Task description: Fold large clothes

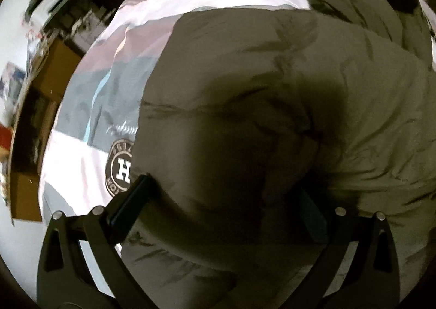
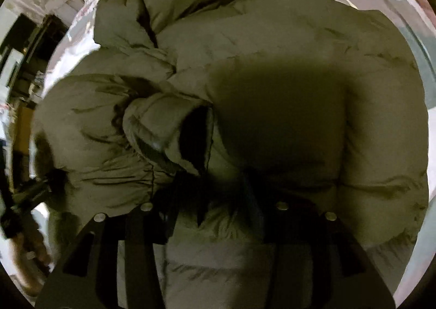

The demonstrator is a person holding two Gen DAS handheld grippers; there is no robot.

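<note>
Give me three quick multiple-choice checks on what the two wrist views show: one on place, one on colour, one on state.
1. What does the puffer jacket lie on?
A. a patterned bedspread
B. a bare wooden floor
C. a metal rack

2. What colour is the jacket?
A. bright red
B. olive green
C. white

3. How is the sleeve cuff placed?
A. hanging off the bed
B. folded in over the jacket body
C. tucked into the hood

Answers: 1 A, the bedspread with a round H badge shows beside the jacket. 2 B, olive in both views. 3 B, the cuff's dark opening lies on the body.
</note>
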